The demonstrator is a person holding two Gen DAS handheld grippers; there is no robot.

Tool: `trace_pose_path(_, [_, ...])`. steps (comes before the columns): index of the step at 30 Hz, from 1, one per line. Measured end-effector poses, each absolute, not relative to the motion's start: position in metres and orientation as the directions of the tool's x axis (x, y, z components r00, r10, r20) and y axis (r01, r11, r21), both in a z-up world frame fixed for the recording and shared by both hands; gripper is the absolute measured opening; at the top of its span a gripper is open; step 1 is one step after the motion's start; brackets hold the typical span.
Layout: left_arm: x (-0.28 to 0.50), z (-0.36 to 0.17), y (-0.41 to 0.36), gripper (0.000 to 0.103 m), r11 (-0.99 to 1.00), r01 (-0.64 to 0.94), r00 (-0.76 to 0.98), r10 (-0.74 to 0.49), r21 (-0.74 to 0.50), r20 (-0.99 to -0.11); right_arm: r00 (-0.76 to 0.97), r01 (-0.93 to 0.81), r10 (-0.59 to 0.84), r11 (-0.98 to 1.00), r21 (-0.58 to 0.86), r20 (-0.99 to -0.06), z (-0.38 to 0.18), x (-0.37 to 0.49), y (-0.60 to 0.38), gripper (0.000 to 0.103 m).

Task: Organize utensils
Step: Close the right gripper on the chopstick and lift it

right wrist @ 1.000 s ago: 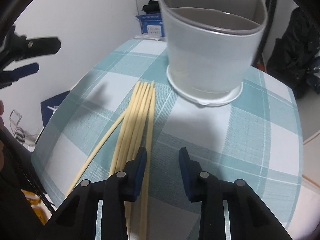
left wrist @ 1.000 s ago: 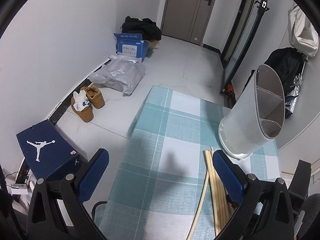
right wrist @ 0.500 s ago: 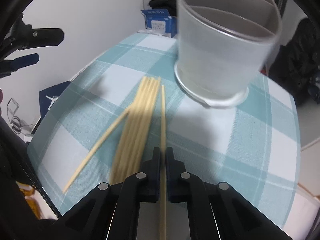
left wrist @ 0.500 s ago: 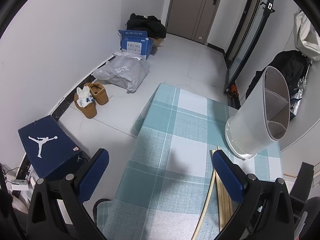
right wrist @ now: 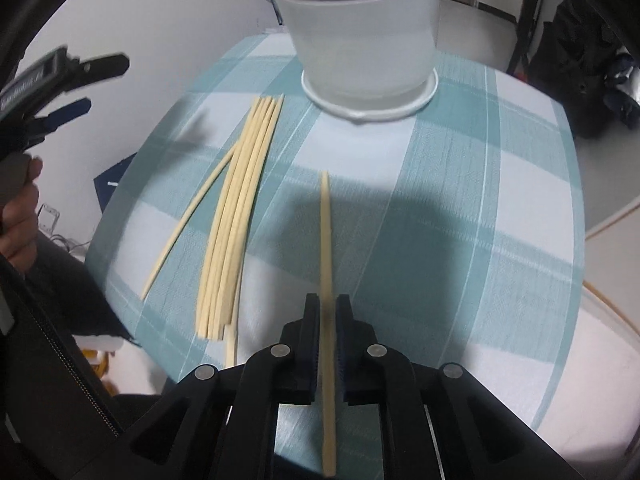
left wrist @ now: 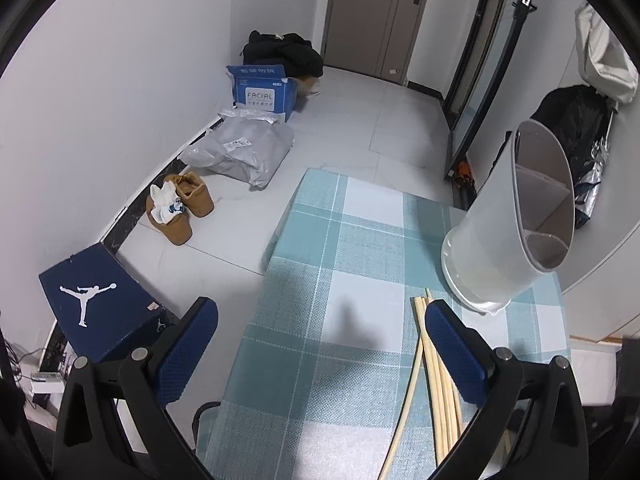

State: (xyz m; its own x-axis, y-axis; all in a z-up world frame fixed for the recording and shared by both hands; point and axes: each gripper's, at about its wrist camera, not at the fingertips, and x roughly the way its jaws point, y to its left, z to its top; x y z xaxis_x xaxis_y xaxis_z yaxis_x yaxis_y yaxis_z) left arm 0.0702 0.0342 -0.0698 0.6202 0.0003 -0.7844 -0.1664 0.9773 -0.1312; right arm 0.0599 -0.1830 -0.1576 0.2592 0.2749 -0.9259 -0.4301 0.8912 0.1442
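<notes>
Right gripper (right wrist: 328,316): jaws nearly together with one chopstick (right wrist: 326,240) between the pads, gap easing open slightly, stick not dropped. The chopstick is pinched toward its thick end, tip pointing at the holder (right wrist: 360,40), and it hangs above the cloth (right wrist: 500,200), well short of the holder's base. Judged handling: light, stiff, thin, smooth wood; likely to pivot or slide in a loose pinch, so a firm hold nearer mid-length, pads square across the shaft, would steady it; the present hold far back leaves a long free end. It must tip upright to enter a holder compartment. The remaining bundle (right wrist: 236,216) lies left of the holder's base, tips near its foot, one stray stick angled off the bundle's far-left side. Left gripper (left wrist: 320,344): jaws spread wide, empty, hovering over the cloth left of the holder, bundle partly behind its right finger. Versus one second ago: the right jaws were open over the bundle's right edge with nothing held; now one stick is separated and lifted clear to the right of the bundle. Holder and left gripper essentially unchanged.
</notes>
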Motion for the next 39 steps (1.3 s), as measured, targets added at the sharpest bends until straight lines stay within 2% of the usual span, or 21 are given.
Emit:
trace_pose_path(8, [0.066,-0.089,0.024,0.102,0.992,-0.104,0.577,-0.004,-0.078,-0.817,0.314,-0.495,0.270,0.865,0.086,-0.910,-0.155,0.099,-0.151,0.021])
trace_pose_path(13, [0.061,-0.101,0.011,0.102,0.998,-0.022,0.525,-0.040,-0.061,-0.850,0.324,-0.516,0.241,0.856,0.042,-0.915,-0.163,0.110,-0.136,0.021])
trace_pose_path(14, [0.062,-0.103,0.006,0.102,0.998,0.000,0.511,-0.048,-0.056,-0.858,0.317,-0.523,0.240,0.852,0.042,-0.917,-0.165,0.111,-0.135,0.020])
trace_pose_path(15, [0.062,-0.107,0.001,0.102,0.998,0.024,0.493,-0.058,-0.054,-0.868,0.327,-0.529,0.238,0.848,0.032,-0.914,-0.164,0.109,-0.133,0.009])
trace_pose_path(16, [0.064,-0.109,-0.005,0.102,0.998,0.044,0.475,-0.063,-0.048,-0.878,0.323,-0.538,0.244,0.842,0.035,-0.915,-0.165,0.108,-0.134,0.004])
trace_pose_path(24, [0.076,-0.142,-0.031,0.102,0.993,0.101,0.371,0.020,0.062,-0.928,0.369,-0.435,0.401,0.872,0.226,-0.838,-0.138,0.114,-0.175,0.004])
trace_pose_path(28, [0.080,-0.137,-0.029,0.101,0.994,0.088,0.390,0.026,0.066,-0.920,0.426,-0.415,0.456,0.866,0.280,-0.781,-0.115,0.112,-0.197,0.004])
trace_pose_path(30, [0.084,-0.136,-0.028,0.097,0.995,0.080,0.399,0.024,0.061,-0.916,0.453,-0.421,0.478,0.859,0.292,-0.753,-0.103,0.108,-0.204,0.004])
trace_pose_path(33, [0.092,-0.134,-0.029,0.077,0.997,0.077,0.408,-0.006,0.027,-0.913,0.484,-0.421,0.491,0.856,0.299,-0.724,-0.094,0.103,-0.208,0.004])
trace_pose_path(35, [0.099,-0.135,-0.034,0.055,0.997,0.079,0.410,-0.027,0.006,-0.912,0.491,-0.415,0.498,0.855,0.311,-0.715,-0.093,0.106,-0.206,0.004])
trace_pose_path(36, [0.103,-0.133,-0.035,0.049,0.997,0.076,0.408,-0.027,0.005,-0.913,0.489,-0.411,0.501,0.854,0.318,-0.714,-0.093,0.106,-0.207,0.004])
trace_pose_path(37, [0.105,-0.132,-0.037,0.033,0.997,0.080,0.405,-0.029,0.004,-0.914,0.488,-0.412,0.501,0.854,0.318,-0.715,-0.094,0.105,-0.208,0.004])
trace_pose_path(38, [0.107,-0.132,-0.038,0.025,0.996,0.091,0.401,-0.032,0.005,-0.916,0.488,-0.411,0.500,0.855,0.317,-0.716,-0.095,0.107,-0.206,0.004])
trace_pose_path(39, [0.108,-0.132,-0.039,0.022,0.995,0.102,0.397,-0.032,0.009,-0.917,0.488,-0.410,0.500,0.855,0.318,-0.715,-0.095,0.107,-0.210,0.004])
